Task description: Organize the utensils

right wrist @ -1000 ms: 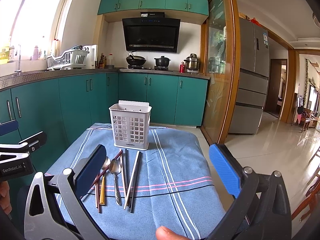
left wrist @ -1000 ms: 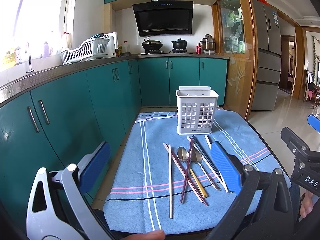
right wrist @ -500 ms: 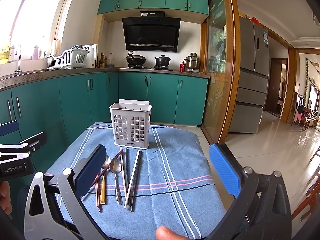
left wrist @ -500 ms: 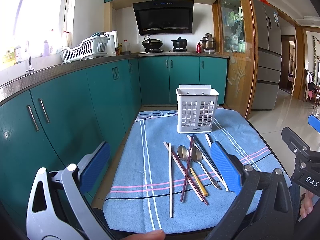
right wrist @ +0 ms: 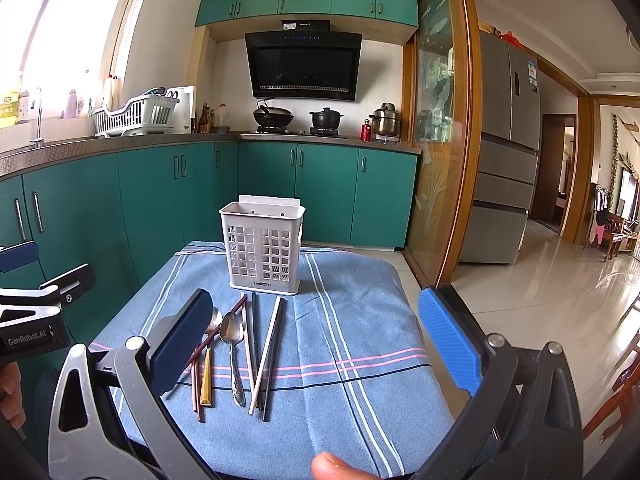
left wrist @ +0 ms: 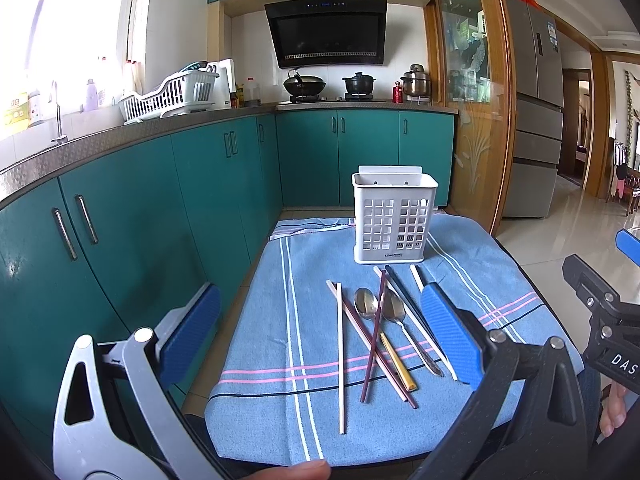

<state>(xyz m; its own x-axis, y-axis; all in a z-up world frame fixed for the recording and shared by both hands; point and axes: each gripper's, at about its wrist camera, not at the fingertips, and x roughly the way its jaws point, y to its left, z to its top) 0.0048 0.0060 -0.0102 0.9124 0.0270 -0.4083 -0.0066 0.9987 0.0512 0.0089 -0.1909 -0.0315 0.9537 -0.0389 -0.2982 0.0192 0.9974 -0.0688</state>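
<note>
Because the utensils lie loose and crossed on the blue striped cloth (left wrist: 460,240) just in front of the white perforated plastic utensil holder (left wrist: 394,218), the likeliest trouble is a pick that catches two at once. In the left wrist view a dark red-brown chopstick (left wrist: 374,336) runs diagonally over a pinkish chopstick (left wrist: 368,338) and past the bowl of the gold-handled metal spoon (left wrist: 366,304); closing on any of them where they cross could drag a neighbour along or flick it off the near edge of the cloth. The all-silver spoon (right wrist: 233,332) sits just beside it, and the thin pale wooden chopstick (left wrist: 340,356) lies flat on soft fabric, so a pad may slide over it instead of getting under. The holder looks light and stands free, so a utensil pushed in at an angle could tip or shove it farther away.

The left gripper (left wrist: 320,340) and the right gripper (right wrist: 316,340) both hover over the near edge with jaws spread wide and nothing between them.

Readable writing is scarce: "GenRobot.AI" on the left gripper's body in the right wrist view, "DAS" on the right gripper's body in the left wrist view, and a small dark label at the holder's base that is too small to read with confidence.
</note>
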